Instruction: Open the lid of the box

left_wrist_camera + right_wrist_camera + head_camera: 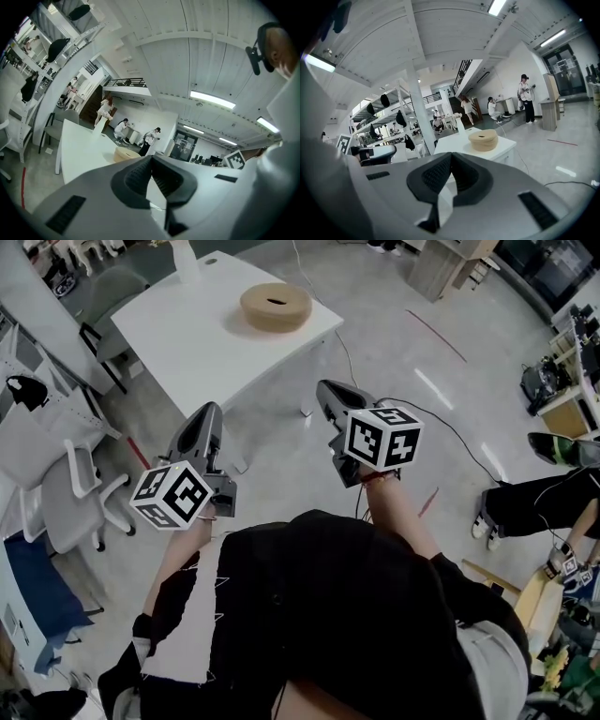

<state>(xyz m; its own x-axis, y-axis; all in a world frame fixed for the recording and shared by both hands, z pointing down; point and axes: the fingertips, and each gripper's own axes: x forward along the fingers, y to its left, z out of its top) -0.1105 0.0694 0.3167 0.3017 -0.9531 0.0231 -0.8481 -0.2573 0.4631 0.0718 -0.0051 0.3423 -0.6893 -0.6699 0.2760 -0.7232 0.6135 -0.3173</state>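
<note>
A round tan box (276, 307) with a slotted lid sits on the white table (178, 334), well ahead of both grippers. My left gripper (208, 411) hangs in the air short of the table's near corner, its jaws closed together on nothing. My right gripper (324, 386) is held over the floor beside the table, also shut and empty. In the left gripper view the box (124, 153) shows small beyond the closed left gripper (151, 159). The right gripper view has the box (483, 139) on the table (454, 144) past the shut right gripper (451, 156).
A white bottle (185, 261) stands at the table's far edge. Office chairs (70, 493) crowd the left side. Cables (450, 432) run across the floor on the right, where a seated person's legs (539, 502) reach in. Several people (524, 97) stand far off.
</note>
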